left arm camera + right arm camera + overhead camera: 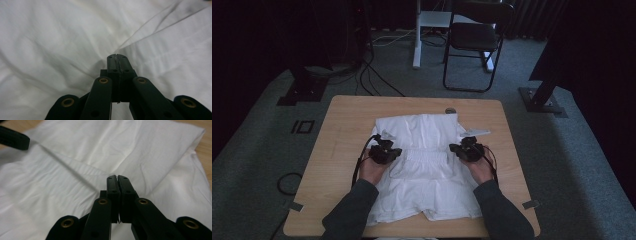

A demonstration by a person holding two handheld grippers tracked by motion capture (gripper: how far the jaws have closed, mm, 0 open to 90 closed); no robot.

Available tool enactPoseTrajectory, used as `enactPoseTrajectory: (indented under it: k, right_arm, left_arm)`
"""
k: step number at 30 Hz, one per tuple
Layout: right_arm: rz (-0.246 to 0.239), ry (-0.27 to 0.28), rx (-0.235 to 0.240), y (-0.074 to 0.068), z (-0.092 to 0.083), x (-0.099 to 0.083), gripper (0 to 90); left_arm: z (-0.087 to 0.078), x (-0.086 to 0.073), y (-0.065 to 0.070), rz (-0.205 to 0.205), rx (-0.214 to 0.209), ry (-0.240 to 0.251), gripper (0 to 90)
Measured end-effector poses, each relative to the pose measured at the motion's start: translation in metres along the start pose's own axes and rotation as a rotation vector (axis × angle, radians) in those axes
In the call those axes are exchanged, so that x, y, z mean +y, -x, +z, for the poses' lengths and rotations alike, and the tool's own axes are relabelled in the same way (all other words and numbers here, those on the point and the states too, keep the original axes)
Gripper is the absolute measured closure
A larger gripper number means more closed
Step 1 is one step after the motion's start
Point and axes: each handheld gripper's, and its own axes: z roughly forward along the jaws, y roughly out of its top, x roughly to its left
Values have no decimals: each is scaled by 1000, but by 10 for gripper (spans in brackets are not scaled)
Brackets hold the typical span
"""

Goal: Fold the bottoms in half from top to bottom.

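Observation:
A white garment (427, 130) with a gathered elastic band (427, 157) across its middle lies spread on the wooden table (342, 125). My left gripper (396, 151) rests at the band's left end and my right gripper (455, 148) at its right end, a hand behind each. In the left gripper view the jaws (117, 56) are pressed together just above the creased white cloth (62, 37), with no fabric visible between them. In the right gripper view the jaws (117, 177) are likewise together over the cloth (140, 147). A black piece of the other gripper (12, 138) shows at the top left.
A small round object (450, 110) sits at the table's far edge. Beyond the table stand a folding chair (474, 35), a white post (417, 40), floor cables (372, 75) and two dark stand bases (302, 90) (542, 100). Bare wood (206, 147) flanks the garment.

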Motion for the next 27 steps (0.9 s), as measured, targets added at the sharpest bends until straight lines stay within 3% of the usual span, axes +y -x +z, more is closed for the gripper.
enactPoseTrajectory:
  k: [4, 7, 10, 13, 18, 25, 27]
  right_arm:
    - [19, -103, -19, 6, 35, 0, 839]
    - [39, -123, 25, 9, 46, -7, 829]
    - [52, -98, 69, 9, 38, -11, 807]
    - [11, -79, 95, 5, 26, -14, 796]
    - [-53, -46, 148, -4, 5, -21, 765]
    - [-77, 23, 139, -7, -21, -18, 706]
    - [-79, 37, 133, -9, -23, -15, 691]
  left_arm:
    - [25, -6, -1, -4, -13, -59, 891]
    - [26, -10, 5, 14, -14, -45, 851]
    - [19, -13, 12, 40, -15, -19, 820]
    - [9, -21, 24, 66, -43, 23, 806]
    - [2, -36, 39, 106, -107, 53, 789]
    - [-5, -55, 62, 222, -190, 37, 767]
    - [-6, -59, 65, 244, -187, 26, 763]
